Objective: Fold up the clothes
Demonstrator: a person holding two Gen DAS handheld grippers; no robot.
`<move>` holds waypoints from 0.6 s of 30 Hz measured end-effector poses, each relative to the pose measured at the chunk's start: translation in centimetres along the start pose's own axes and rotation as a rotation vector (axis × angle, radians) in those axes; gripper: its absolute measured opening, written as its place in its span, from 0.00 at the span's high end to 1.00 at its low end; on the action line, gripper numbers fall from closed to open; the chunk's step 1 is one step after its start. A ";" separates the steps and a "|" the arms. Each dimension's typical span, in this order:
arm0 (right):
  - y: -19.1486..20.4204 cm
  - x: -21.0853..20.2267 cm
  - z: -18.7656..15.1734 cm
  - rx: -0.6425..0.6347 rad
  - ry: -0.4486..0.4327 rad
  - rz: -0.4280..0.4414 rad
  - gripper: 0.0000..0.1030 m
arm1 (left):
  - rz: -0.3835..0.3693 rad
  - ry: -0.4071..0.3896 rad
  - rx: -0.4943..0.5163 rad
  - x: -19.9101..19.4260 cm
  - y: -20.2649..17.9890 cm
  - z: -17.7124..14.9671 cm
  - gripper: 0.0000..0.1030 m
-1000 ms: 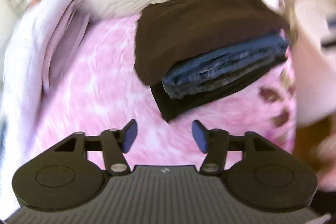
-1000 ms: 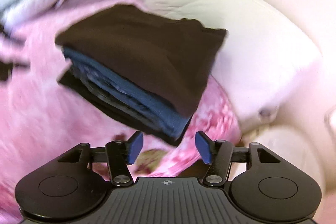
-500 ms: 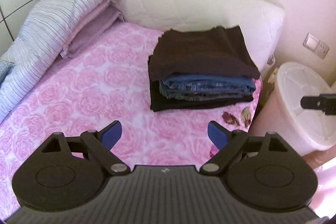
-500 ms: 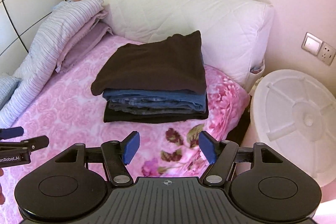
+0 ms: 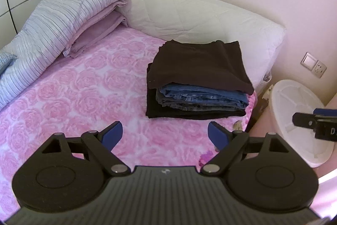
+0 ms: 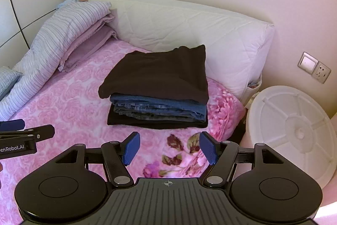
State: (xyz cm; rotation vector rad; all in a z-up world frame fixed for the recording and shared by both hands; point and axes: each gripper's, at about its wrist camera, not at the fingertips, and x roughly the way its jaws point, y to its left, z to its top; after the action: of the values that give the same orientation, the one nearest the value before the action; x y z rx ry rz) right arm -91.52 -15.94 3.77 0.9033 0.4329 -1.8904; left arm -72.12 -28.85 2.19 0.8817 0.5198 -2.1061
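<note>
White bin [image 6: 294, 130] at 3 o'clock, lidded. My left gripper [image 5: 165, 134], newly widened, and right gripper [image 6: 169, 148] gape empty, now farther from the folded stack [image 6: 155, 88].

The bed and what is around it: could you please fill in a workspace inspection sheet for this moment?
Surface: bed, pink rose cover.
Job's things: stack of folded clothes, dark top over jeans over a dark garment; neat, untouched.
Clutter: striped quilt bunched at the bed's far left.
Grippers: left tool open, empty; right tool open, empty; both short of the stack.
Cables: nothing seen.
Surroundings: white pillow, white bin, wall socket.
</note>
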 end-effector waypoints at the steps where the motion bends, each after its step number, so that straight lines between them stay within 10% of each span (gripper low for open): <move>1: 0.0 0.0 -0.1 0.001 0.000 -0.001 0.36 | -0.005 -0.001 -0.002 0.0 0.0 0.0 0.18; 18: 0.5 -0.5 -0.6 -0.004 -0.009 -0.011 0.36 | 0.015 0.013 -0.010 0.1 -0.2 -0.1 0.19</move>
State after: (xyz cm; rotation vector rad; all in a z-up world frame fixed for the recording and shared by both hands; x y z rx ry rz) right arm -90.72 -15.47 3.79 0.8909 0.4363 -1.9023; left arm -72.30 -28.68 2.07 0.8922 0.5284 -2.0837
